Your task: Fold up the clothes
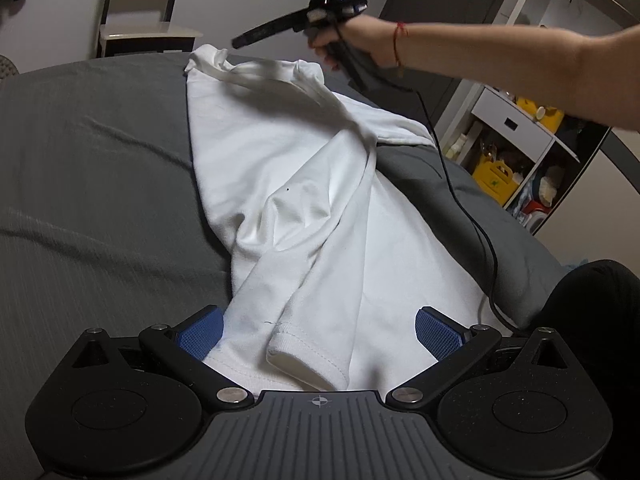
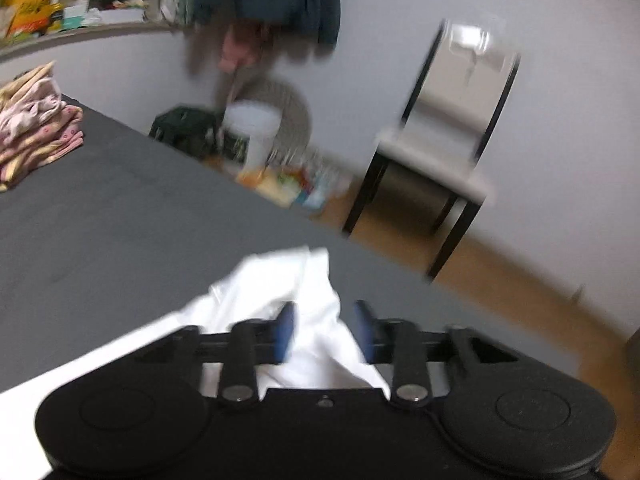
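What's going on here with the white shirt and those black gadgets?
A person is folding a white T-shirt on a bed with a grey sheet, using a pair of hand-held tongs in each hand. The left tongs hang wide open over the near sleeve, gripping nothing. The right tongs, held at the shirt's far end, have a fold of cloth between their blue pads, though the jaws are not closed on it. The shirt is only partly folded and rumpled.

White tee (image 1: 280, 168) rumpled, part-folded on grey bed (image 1: 88, 184)
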`<state>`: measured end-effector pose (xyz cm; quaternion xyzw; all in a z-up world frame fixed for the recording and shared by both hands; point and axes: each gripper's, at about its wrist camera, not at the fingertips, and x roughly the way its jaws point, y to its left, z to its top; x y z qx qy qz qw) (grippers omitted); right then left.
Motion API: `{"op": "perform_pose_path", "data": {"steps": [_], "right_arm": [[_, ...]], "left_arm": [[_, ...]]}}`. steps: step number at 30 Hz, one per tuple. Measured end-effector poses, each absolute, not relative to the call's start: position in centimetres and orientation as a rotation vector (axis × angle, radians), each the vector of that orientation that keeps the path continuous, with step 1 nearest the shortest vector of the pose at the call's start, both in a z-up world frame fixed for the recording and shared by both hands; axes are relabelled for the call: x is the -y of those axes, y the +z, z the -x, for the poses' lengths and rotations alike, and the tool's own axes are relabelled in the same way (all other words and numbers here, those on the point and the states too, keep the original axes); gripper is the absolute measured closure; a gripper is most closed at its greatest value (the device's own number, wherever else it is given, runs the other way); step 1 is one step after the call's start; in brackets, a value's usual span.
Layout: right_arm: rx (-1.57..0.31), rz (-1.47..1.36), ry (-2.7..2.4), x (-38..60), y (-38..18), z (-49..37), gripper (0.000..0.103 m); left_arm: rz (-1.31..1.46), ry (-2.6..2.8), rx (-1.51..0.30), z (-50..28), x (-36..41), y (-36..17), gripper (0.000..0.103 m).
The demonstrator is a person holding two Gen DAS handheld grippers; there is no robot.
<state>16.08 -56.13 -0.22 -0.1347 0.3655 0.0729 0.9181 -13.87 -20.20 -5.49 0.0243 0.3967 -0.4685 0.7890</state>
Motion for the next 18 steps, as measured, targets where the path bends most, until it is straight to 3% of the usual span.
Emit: {"op": "perform_pose_path", "data": {"steps": [4, 12, 14, 18], "right_arm": [[-0.926, 0.263, 0.285, 57.4, -0.2, -18.6, 0.077], [-1.037, 0.4, 0.332, 55.6, -2.5, -18.7, 0.077], [-1.023, 0.418, 0.357, 55.1, -2.6, -18.3, 0.094], [-0.865, 0.49, 0.285, 55.0, -1.5, -16.9, 0.098]], "left_arm": [[-0.049, -1.008, -0.858, 13.8, 20.2, -5.6, 0.0], [-0.037, -1.004, -0.872, 13.5, 20.3, -5.8, 0.0], [-0.036, -1.004, -0.873, 13.5, 20.3, -5.8, 0.0], [-0.035, -1.005, -0.872, 13.5, 20.3, -5.8, 0.0]]}}
